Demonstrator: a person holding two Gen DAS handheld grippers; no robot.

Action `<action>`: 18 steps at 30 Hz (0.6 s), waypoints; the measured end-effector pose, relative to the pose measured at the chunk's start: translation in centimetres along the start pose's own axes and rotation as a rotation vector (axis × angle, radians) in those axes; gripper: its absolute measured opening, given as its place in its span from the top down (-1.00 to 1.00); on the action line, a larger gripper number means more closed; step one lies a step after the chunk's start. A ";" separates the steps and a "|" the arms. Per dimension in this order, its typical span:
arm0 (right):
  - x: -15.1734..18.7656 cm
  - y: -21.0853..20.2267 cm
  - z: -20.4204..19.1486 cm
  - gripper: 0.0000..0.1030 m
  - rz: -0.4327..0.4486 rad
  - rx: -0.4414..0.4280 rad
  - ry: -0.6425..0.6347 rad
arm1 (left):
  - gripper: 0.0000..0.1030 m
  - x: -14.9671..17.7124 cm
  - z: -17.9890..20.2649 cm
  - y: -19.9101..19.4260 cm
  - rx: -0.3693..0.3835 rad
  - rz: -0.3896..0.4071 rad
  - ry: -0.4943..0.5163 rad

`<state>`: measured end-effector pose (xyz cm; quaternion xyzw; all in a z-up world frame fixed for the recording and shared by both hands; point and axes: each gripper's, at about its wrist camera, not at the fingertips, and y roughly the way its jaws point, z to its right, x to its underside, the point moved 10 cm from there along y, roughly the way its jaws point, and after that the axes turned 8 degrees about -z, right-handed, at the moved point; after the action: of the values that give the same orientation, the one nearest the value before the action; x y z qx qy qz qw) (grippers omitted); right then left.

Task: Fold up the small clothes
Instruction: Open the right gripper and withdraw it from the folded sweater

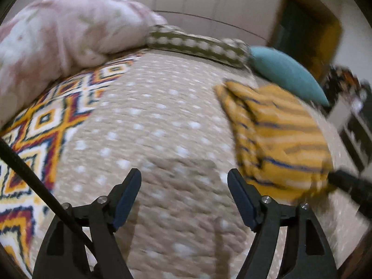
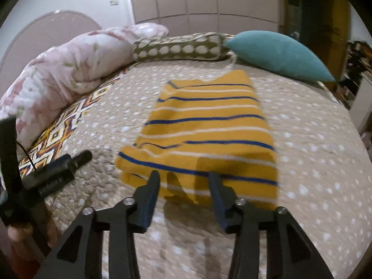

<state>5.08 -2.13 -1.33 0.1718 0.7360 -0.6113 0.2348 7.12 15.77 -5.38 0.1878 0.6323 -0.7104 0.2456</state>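
Small folded knit garment (image 2: 209, 134), ahead of the right gripper's fingertips: mustard yellow, thin blue and white horizontal stripes. Quilted bedspread (image 2: 313, 151) beneath both grippers: beige, scattered white dots. Woven blanket strip (image 1: 34, 127), left of the left gripper: diamond pattern in orange, dark red, navy, white. Rumpled duvet (image 2: 69, 69), far left: pale pink, white, faint green floral print. Bolster cushion (image 2: 179, 47), far ahead: olive, rows of white ovals. Plain pillow (image 2: 279, 53), far right: teal. Gripper fingers (image 2: 148, 197): black with dark blue pads.
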 end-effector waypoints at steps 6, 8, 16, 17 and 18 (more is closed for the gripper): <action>1.3 -1.6 6.3 -0.03 0.021 0.054 0.143 | -0.47 3.0 2.3 2.0 -0.061 -0.068 0.071; 1.6 -1.9 7.7 -0.04 0.037 0.073 0.168 | -0.52 3.2 2.5 1.9 -0.082 -0.051 0.083; 3.7 -0.6 11.0 -0.14 0.031 0.161 0.188 | -0.66 3.5 2.5 2.5 -0.146 -0.062 0.104; 4.2 0.0 11.2 -0.14 0.016 0.164 0.189 | -0.68 3.5 2.6 2.5 -0.155 -0.067 0.110; 4.5 0.4 11.4 -0.14 0.005 0.163 0.190 | -0.83 3.5 2.6 2.5 -0.166 -0.070 0.112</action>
<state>3.11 -13.34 -5.77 0.2495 0.7022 -0.6495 0.1507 5.87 12.62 -9.09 0.1838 0.7080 -0.6521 0.1995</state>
